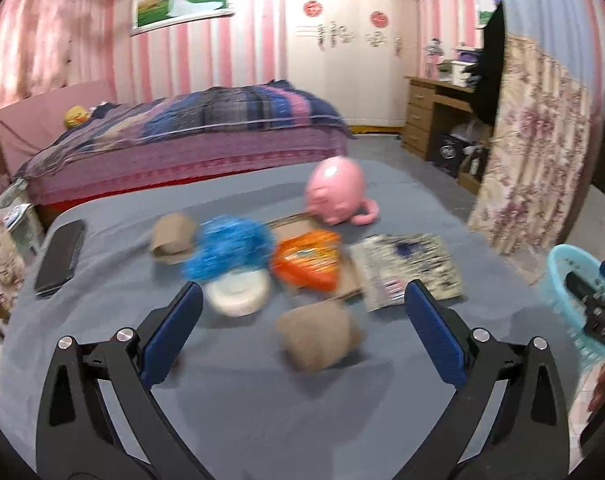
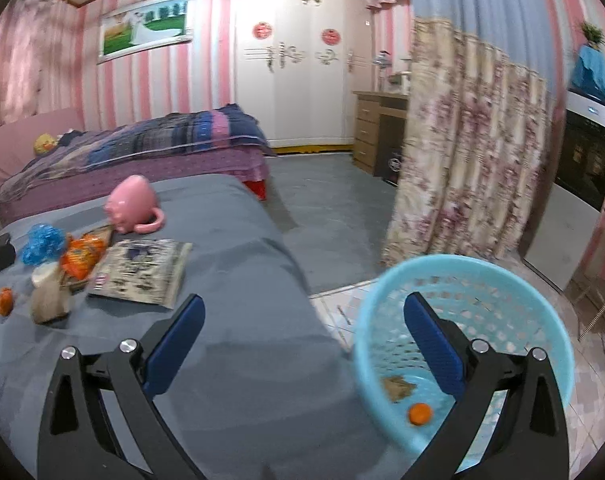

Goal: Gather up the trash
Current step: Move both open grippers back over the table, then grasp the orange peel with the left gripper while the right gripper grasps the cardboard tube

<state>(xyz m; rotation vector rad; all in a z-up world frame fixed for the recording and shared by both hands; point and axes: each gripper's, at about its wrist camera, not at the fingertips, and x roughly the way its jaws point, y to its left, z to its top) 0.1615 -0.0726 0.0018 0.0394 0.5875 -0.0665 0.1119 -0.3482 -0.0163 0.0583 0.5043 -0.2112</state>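
The left tongs [image 1: 302,304] are wide apart and empty, above a crumpled brown paper ball [image 1: 318,338] on the grey worktop [image 1: 242,400]. The right tongs [image 2: 304,318] are also apart and empty, over the blue basket [image 2: 542,296] at the right. Risk: the light ball can slip from the pads.

On the surface [image 1: 242,400] a crumpled paper lump [image 1: 318,338] lies at lower centre, a bowl [image 1: 238,294] left of it, a magazine [image 1: 410,266] to its right, a piggy bank [image 1: 336,192] behind, and a basket [image 2: 466,344] stands off the surface's right edge.
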